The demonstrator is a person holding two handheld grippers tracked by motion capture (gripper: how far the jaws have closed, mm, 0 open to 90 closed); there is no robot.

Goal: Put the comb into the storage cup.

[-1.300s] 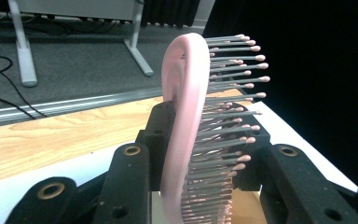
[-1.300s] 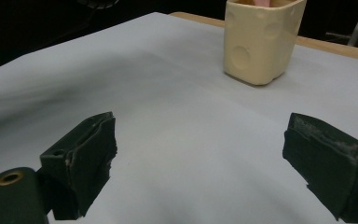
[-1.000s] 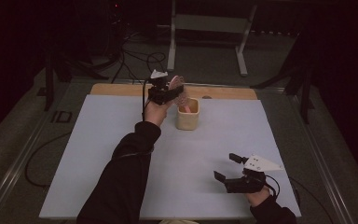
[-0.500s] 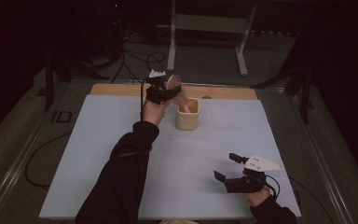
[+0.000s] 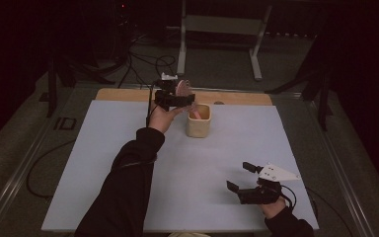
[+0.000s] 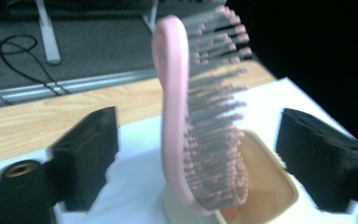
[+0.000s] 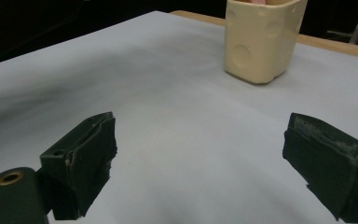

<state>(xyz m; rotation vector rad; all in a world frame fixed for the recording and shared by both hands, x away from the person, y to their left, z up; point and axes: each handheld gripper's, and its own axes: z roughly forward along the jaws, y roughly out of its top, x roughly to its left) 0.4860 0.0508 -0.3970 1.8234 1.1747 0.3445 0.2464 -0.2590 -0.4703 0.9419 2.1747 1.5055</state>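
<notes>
The left hand-held gripper (image 6: 196,154) is wide open, holding nothing; a pink hairbrush (image 6: 196,121) stands between its jaws in a cream cup (image 6: 261,186). The right hand-held gripper (image 7: 200,158) is wide open and empty over the white surface (image 7: 168,116), the cup far ahead.

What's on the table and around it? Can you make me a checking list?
Surface: white table top with a wooden strip along the far edge.
Job's things: pink hairbrush standing in a cream cup.
Clutter: nothing seen.
Grippers: left gripper open by the brush, jaws either side, not touching; right gripper open, empty, near the front edge.
Cables: black cables on the floor.
Surroundings: dark room, metal stand legs behind.
</notes>
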